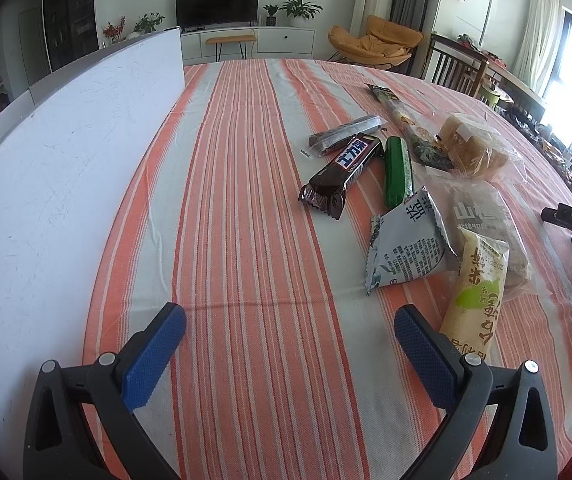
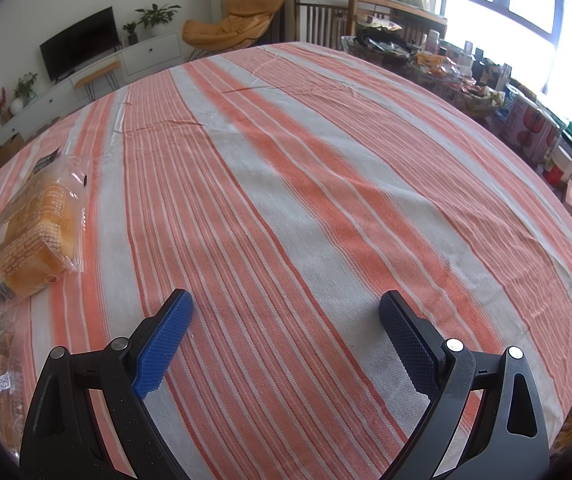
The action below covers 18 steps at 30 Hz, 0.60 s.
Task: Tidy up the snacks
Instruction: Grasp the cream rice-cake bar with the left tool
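Snacks lie in a loose cluster on the striped tablecloth (image 1: 245,240), ahead and to the right of the left gripper (image 1: 290,328), whose jaws stand wide apart and empty. Nearest, a cream rice-snack pack (image 1: 478,292) sits just beside its right finger. Beyond it lie a grey triangular packet (image 1: 406,248), a green bar (image 1: 397,172) and a brown chocolate bar (image 1: 346,172), then a bagged bread (image 1: 474,152). A white board (image 1: 65,140) flanks the cloth on the left. The right gripper (image 2: 286,320) is spread wide with nothing between its fingers, over bare cloth; the bread (image 2: 33,240) lies well off to its left.
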### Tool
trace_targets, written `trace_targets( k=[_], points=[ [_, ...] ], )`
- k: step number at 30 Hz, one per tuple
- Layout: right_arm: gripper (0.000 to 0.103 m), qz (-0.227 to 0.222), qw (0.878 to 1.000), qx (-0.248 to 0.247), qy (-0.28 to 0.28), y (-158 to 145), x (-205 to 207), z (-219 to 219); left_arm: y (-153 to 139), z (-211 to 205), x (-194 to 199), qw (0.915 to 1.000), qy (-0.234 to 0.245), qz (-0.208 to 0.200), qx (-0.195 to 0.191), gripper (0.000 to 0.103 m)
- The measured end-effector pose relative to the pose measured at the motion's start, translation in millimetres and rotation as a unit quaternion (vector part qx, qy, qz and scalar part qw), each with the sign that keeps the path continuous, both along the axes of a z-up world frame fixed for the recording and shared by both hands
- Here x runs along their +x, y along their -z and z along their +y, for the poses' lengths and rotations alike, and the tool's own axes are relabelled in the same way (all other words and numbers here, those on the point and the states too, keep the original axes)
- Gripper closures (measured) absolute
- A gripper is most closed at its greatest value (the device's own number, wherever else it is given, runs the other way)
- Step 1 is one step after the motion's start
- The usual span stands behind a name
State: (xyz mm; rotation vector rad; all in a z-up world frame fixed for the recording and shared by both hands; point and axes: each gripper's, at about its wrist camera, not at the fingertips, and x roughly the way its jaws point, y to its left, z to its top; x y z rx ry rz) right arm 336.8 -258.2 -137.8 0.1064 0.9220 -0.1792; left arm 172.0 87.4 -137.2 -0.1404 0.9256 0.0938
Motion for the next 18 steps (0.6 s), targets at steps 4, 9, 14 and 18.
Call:
trace_targets(
  k=[4,9,14,18],
  points=[
    [0.006,0.000,1.000,0.000,0.000,0,0,0,0,0,0,1.0000,0.000,0.001,0.001,0.001],
    [0.006,0.000,1.000,0.000,0.000,0,0,0,0,1,0,1.0000,0.000,-0.003,-0.006,0.001],
    [0.006,0.000,1.000,0.000,0.000,1,0,0,-6,10,-12,0.9972,0.024,-0.035,-0.062,0.001],
    [0.006,0.000,1.000,0.000,0.000,1,0,0,-23,-8,-29,0.9899,0.095,-0.074,-0.075,0.001]
  ],
)
